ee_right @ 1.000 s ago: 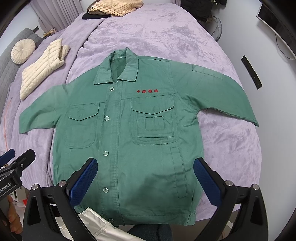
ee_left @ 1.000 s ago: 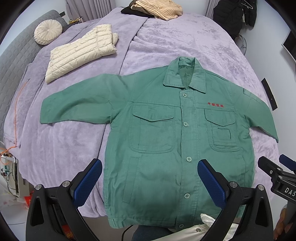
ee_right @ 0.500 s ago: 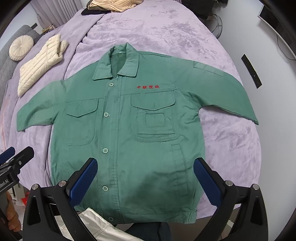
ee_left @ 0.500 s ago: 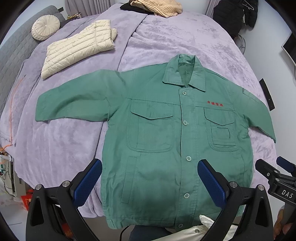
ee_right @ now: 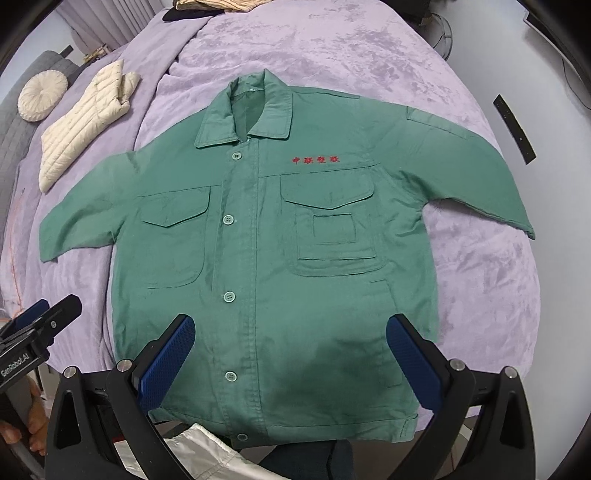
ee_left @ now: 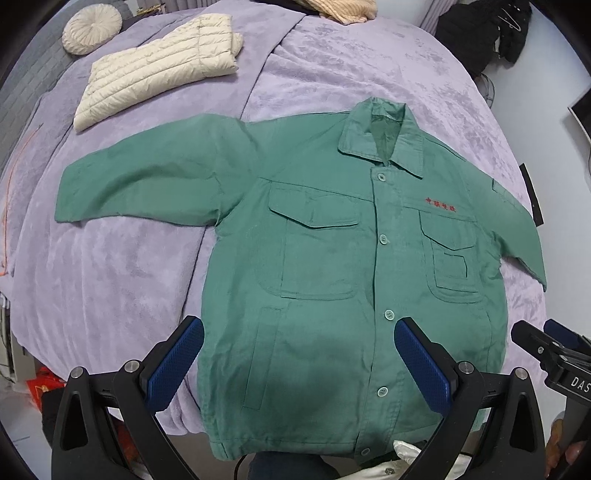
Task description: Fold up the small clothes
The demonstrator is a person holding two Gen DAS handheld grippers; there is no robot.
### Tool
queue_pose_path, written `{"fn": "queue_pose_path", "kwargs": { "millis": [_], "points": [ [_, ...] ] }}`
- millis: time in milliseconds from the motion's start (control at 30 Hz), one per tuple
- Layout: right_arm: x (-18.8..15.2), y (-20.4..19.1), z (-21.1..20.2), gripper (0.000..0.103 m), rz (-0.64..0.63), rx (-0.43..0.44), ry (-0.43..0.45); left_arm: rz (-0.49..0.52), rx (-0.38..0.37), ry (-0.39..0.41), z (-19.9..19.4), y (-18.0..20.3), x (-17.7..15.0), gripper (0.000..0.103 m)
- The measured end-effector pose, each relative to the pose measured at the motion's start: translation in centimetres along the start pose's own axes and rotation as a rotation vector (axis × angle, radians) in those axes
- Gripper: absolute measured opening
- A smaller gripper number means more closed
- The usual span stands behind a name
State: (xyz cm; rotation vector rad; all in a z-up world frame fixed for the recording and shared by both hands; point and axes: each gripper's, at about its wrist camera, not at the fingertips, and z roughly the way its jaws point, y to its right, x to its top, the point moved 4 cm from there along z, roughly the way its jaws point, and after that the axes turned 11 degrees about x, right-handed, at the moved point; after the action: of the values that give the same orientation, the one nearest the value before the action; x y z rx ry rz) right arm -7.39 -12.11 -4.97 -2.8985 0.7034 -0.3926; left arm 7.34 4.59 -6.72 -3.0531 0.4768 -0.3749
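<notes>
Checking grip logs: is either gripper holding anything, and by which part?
Nothing: left gripper and right gripper are open above the flat green jacket.

A wide bed (ee_left: 122,280) fills most of the room, covered in a plush lilac blanket (ee_right: 332,48) with a long crease running down its left half. At the far left, a grey quilted headboard or sofa back (ee_right: 51,66) stands against the bed, with a round cream pleated cushion (ee_left: 91,30) resting near it. Pale curtains (ee_right: 99,26) hang behind. To the right the wall (ee_right: 554,122) is plain white and evenly lit, with a fan (ee_right: 441,38) standing near it and dark clothing on a hanger (ee_left: 491,33) further back. An orange cord (ee_left: 7,206) trails down the bed's left edge.
</notes>
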Motion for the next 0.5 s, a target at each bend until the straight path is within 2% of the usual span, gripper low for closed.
{"fn": "queue_pose_path", "kwargs": {
  "millis": [133,233,367,500],
  "points": [
    [-0.2,-1.7,2.6,0.103,0.008,0.015,-0.055,-0.093,-0.017,-0.028,3.6,-4.3,0.5,0.103],
    [-0.4,-3.3,4.7,0.103,-0.004,0.024,-0.094,-0.189,-0.015,-0.028,7.0,-9.0,1.2,0.103],
    [-0.7,-6.2,7.3,0.103,-0.060,0.041,-0.135,-0.338,0.020,0.009,11.8,-17.2,3.0,0.103],
    [-0.8,-9.1,10.3,0.103,-0.121,0.065,-0.177,-0.528,0.047,0.091,15.8,-26.2,5.1,0.103]
  ]
}}
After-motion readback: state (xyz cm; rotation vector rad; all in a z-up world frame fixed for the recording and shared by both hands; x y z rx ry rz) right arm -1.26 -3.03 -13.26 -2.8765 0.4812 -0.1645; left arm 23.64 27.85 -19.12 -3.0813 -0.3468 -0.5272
